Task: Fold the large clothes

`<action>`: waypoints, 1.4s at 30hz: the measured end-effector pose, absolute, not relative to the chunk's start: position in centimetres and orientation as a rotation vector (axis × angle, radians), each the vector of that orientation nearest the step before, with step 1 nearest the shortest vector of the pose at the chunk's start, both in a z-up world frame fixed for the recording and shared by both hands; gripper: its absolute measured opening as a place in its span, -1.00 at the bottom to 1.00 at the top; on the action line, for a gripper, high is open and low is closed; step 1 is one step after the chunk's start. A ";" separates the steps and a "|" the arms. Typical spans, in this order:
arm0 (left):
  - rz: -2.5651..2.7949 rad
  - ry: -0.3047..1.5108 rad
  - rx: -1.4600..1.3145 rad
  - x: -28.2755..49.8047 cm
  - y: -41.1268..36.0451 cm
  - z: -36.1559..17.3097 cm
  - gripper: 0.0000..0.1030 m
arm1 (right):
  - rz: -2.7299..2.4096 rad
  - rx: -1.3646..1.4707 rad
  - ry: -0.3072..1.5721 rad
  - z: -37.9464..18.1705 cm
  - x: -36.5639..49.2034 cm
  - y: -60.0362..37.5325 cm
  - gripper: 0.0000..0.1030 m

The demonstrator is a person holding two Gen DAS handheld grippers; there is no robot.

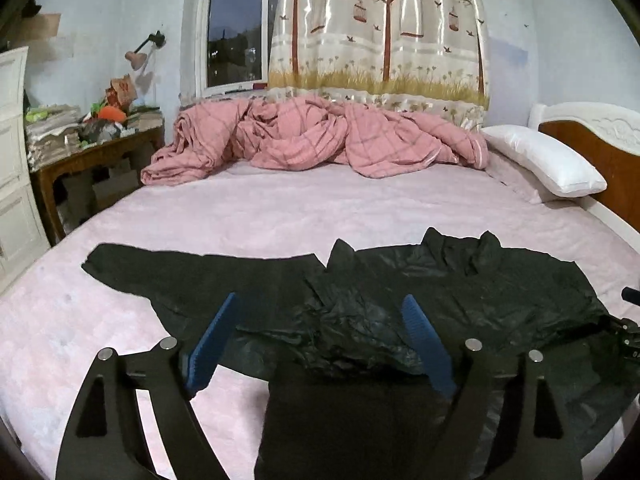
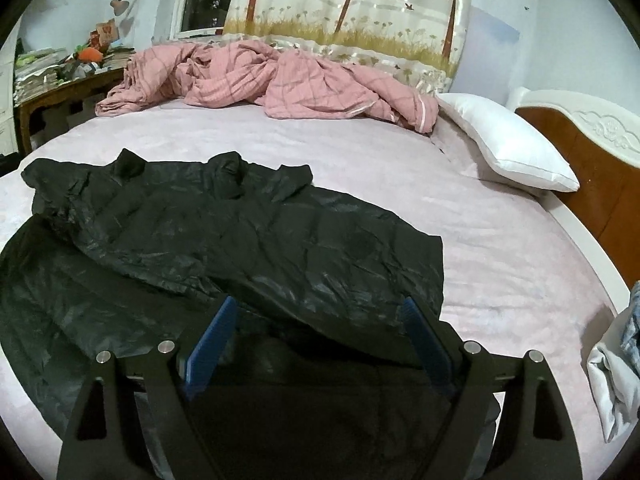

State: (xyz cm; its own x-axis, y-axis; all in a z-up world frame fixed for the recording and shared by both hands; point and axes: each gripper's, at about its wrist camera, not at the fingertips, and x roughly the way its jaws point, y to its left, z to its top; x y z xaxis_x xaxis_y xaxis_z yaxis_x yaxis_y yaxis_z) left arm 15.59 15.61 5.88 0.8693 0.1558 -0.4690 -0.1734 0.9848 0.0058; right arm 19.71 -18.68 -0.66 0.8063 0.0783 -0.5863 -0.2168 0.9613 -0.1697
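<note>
A large shiny black jacket (image 1: 460, 296) lies spread on the pink bed sheet (image 1: 280, 216), one sleeve (image 1: 172, 268) stretched out to the left. My left gripper (image 1: 322, 304) is open, its blue pads apart over the crumpled near part of the jacket. In the right wrist view the jacket (image 2: 248, 240) lies with its collar toward the far side and its right part folded over the body. My right gripper (image 2: 320, 306) is open, its pads spread at the near edge of that folded part, holding nothing.
A crumpled pink checked quilt (image 1: 320, 136) lies along the far side of the bed. A white pillow (image 1: 548, 164) lies by the wooden headboard (image 1: 600, 152) at the right. A cluttered wooden side table (image 1: 92, 148) stands left. Pale cloth (image 2: 616, 376) lies at the bed's right edge.
</note>
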 end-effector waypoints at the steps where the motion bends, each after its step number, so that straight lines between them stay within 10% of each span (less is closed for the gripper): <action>1: 0.175 0.485 -0.025 15.6 15.5 5.9 0.66 | 0.156 -0.237 0.611 -0.6 19.7 -18.6 0.67; 19: 0.190 0.472 0.055 15.2 14.7 5.8 0.71 | 0.150 -0.264 0.598 -0.2 19.1 -18.1 0.67; 23: 0.184 0.434 0.070 15.1 16.0 7.6 1.00 | 0.138 -0.254 0.593 0.0 19.3 -18.9 0.67; 42: 0.501 0.777 -0.403 26.7 43.3 -3.9 0.87 | 0.125 -0.121 0.684 -2.3 22.5 -21.8 0.67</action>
State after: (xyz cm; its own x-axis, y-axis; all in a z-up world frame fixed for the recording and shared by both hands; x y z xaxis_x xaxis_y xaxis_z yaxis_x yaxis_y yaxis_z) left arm 26.72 43.27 -3.87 0.6075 0.2770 -0.7445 -0.5642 0.8102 -0.1589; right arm 22.49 -21.75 -2.26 0.7680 0.0753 -0.6360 -0.1546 0.9855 -0.0700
